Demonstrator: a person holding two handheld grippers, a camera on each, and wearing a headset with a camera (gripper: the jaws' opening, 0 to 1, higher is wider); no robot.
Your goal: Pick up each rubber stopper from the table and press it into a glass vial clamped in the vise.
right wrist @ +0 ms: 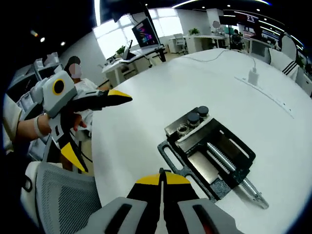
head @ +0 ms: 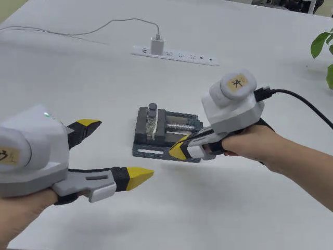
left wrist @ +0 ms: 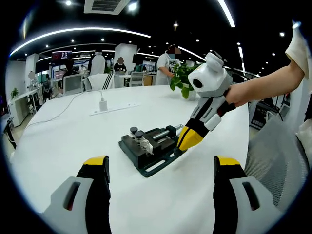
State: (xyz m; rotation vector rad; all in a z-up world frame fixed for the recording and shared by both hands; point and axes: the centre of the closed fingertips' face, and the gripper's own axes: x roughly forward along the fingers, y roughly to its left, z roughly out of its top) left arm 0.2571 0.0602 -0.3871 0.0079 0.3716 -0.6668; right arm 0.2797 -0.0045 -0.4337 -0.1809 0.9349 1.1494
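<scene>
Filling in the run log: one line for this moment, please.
left gripper open | right gripper shut | vise holds two stoppered vials, one open vial

Dark grey vise (head: 143, 131) flat on the white table (head: 234, 208), screw lying level, gripping a row of three small clear glass vials (head: 151, 125) upright. Two plugged with dark grey rubber stoppers (right wrist: 203, 110), seated in the necks. Third vial (right wrist: 183, 129), at the row's end, open at the mouth.
</scene>
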